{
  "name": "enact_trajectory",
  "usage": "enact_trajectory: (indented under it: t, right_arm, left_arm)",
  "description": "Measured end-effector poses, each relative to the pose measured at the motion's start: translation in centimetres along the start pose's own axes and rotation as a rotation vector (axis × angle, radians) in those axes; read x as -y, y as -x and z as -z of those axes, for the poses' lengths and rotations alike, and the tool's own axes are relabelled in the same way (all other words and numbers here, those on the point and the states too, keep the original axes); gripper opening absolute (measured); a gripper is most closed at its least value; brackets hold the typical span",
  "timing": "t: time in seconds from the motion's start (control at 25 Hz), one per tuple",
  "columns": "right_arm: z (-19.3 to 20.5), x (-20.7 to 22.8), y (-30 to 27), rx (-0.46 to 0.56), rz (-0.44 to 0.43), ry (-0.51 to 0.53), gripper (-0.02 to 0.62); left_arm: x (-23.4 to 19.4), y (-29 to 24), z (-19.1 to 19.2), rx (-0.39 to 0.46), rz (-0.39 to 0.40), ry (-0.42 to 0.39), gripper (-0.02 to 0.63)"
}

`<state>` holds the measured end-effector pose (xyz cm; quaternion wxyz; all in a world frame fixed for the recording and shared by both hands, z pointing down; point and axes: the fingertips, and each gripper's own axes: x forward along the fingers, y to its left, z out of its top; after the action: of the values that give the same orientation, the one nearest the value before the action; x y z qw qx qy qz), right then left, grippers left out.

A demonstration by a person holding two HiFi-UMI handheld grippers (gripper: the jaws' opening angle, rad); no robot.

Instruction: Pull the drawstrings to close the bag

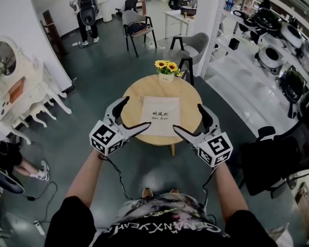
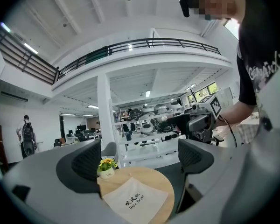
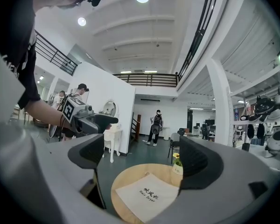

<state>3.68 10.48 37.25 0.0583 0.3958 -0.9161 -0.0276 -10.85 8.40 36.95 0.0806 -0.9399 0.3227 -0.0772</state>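
Observation:
A cream cloth bag (image 1: pixel 161 115) with black print lies flat on a small round wooden table (image 1: pixel 139 90). No drawstrings can be made out on it. My left gripper (image 1: pixel 137 112) hovers open over the bag's left edge, and my right gripper (image 1: pixel 187 118) hovers open over its right edge. Neither has anything between its fingers. In the left gripper view the bag (image 2: pixel 136 200) lies low between the spread jaws of the left gripper (image 2: pixel 140 160), with the right gripper (image 2: pixel 196 122) beyond. The right gripper view shows the bag (image 3: pixel 147 195) below the open right gripper (image 3: pixel 142 157) and the left gripper (image 3: pixel 91 120) opposite.
A white pot of yellow flowers (image 1: pixel 166 71) stands at the table's far edge. Behind are a grey chair (image 1: pixel 191 46) and a black chair (image 1: pixel 136 27). A white dresser (image 1: pixel 20 94) is left, appliance shelves (image 1: pixel 278 45) right. A person (image 1: pixel 86 12) stands far back.

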Motion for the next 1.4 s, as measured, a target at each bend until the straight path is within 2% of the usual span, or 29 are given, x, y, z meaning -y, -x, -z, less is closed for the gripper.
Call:
enact_trajectory:
  t: [0.24, 0.36, 0.88, 1.4]
  right_arm:
    - [0.5, 0.0, -0.6, -0.010, -0.003, -0.003, 0.583]
    - [0.6, 0.2, -0.6, -0.005, 0.005, -0.002, 0.584]
    - [1.3, 1.1, -0.2, -0.018, -0.006, 0.010, 0.584]
    - [1.6, 3.5, 2.5, 0.009, -0.044, 0.025, 0.584]
  left_arm:
    - [0.1, -0.1, 0.5, -0.003, 0.013, -0.004, 0.559]
    - [-0.1, -0.2, 0.6, -0.002, -0.006, -0.016, 0.586]
    - [0.4, -1.1, 0.8, -0.020, -0.010, -0.025, 0.586]
    - [2.9, -3.0, 0.1, -0.018, -0.074, -0.032, 0.586]
